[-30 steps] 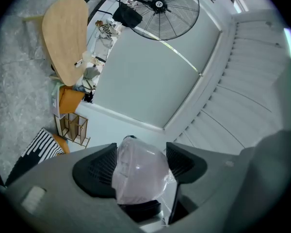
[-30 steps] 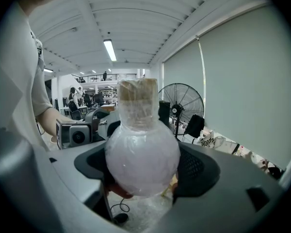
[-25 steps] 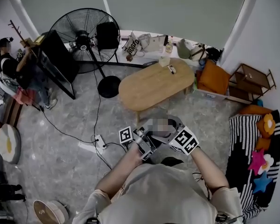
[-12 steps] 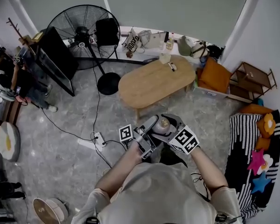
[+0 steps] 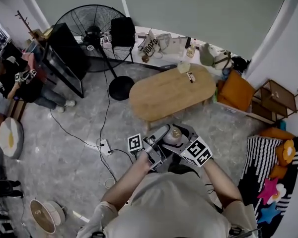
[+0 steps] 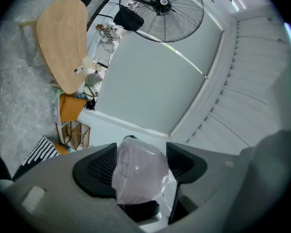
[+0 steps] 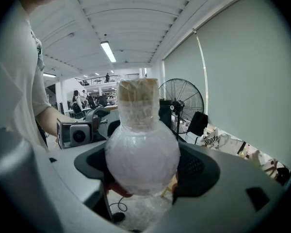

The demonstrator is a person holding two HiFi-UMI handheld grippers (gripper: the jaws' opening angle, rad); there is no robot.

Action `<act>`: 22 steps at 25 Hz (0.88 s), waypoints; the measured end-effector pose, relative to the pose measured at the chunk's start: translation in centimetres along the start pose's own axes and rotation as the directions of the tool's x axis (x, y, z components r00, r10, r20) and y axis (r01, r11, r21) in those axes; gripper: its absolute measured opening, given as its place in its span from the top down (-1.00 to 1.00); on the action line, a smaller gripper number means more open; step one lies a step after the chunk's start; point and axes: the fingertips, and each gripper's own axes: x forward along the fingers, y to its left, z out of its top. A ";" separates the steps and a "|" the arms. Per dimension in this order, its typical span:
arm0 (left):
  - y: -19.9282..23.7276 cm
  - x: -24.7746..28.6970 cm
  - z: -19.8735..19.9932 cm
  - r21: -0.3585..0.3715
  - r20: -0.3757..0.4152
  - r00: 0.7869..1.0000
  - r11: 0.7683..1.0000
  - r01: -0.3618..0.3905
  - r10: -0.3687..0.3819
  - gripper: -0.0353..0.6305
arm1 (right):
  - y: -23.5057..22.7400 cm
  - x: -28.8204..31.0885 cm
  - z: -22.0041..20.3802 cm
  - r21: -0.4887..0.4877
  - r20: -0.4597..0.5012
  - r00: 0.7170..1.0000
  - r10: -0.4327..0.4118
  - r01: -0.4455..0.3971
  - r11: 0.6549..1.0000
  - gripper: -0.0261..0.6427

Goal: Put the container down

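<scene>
The container [image 5: 173,134] is a round-bellied flask wrapped in clear film with a cork-coloured top, held in the air over the grey floor just short of the oval wooden table [image 5: 171,90]. My left gripper [image 5: 162,137] is shut on it from the left, and my right gripper [image 5: 185,135] is shut on it from the right. In the left gripper view the film-wrapped container [image 6: 138,171] fills the gap of the left gripper [image 6: 139,166]. In the right gripper view its bulb [image 7: 142,154] sits between the jaws of the right gripper [image 7: 140,166], neck upright.
A standing fan [image 5: 92,33] and a dark screen stand at the back left. A power strip [image 5: 103,147] and cables lie on the floor to the left. A person [image 5: 20,81] stands far left. An orange cushion [image 5: 236,90], a wooden shelf [image 5: 280,100] and a striped rug [image 5: 268,157] lie to the right.
The head view has shifted slightly and the person at the far left has moved. Both grippers stay shut on the container at about the same spot.
</scene>
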 end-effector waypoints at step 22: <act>3.9 11.8 8.6 0.018 0.137 0.990 1.000 0.008 -0.011 -0.06 | -14.9 0.9 -1.0 -0.012 -0.012 0.991 0.133 -0.133 0.991 -0.25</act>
